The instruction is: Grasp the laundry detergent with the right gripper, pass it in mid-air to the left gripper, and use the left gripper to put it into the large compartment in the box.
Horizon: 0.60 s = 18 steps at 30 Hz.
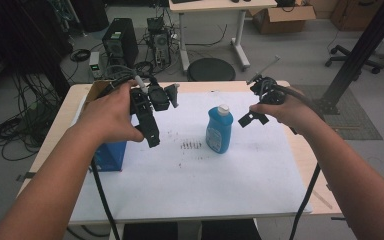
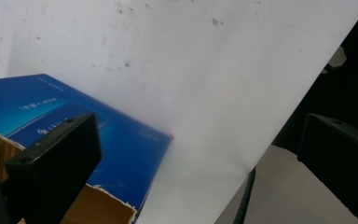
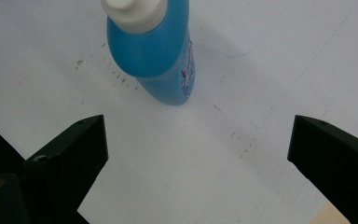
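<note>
Forearms low in high view, both fingers spread wide, gripping nothing. Right fingers face blue bottle, apart from it. Bottle upright mid-surface, long axis vertical, white cap up. Risk: off-centre contact tips tall bottle. Left fingers hover beside blue box.
</note>
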### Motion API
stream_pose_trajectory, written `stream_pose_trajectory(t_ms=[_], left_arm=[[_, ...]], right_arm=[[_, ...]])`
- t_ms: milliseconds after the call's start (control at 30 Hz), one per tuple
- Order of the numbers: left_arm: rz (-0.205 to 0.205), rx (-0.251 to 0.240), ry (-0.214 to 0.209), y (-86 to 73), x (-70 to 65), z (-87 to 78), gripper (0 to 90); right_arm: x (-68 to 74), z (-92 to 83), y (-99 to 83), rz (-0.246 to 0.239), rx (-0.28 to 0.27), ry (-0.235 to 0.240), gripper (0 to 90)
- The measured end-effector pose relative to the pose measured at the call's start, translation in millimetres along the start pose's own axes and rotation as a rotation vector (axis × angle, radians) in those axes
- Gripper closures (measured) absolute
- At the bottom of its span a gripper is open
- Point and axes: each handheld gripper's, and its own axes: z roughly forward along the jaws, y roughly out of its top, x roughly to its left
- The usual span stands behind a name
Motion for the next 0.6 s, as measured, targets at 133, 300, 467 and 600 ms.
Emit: stream_pose_trajectory(t_ms=[133,300,467,600], left_arm=[[0.025,0.013,0.001,-1.4,-1.4,5.2,0.3],[0.068,0.008,-0.012,-2.0,-6.8,10.1,0.2],[0.112,0.013,-0.018,-5.3,-12.2,15.6,0.2],[0.138,0.044,0.014,-9.0,-17.4,20.3,0.2]], right_arm=[[1.8,3.2,-6.6,-0.007,-0.004,0.002,5.0],[2.4,10.4,-17.9,-0.012,-0.012,0.016,4.9],[2.0,16.5,-28.2,-0.014,-0.037,0.038,4.8],[4.4,25.2,-35.1,-0.021,-0.049,0.042,4.8]])
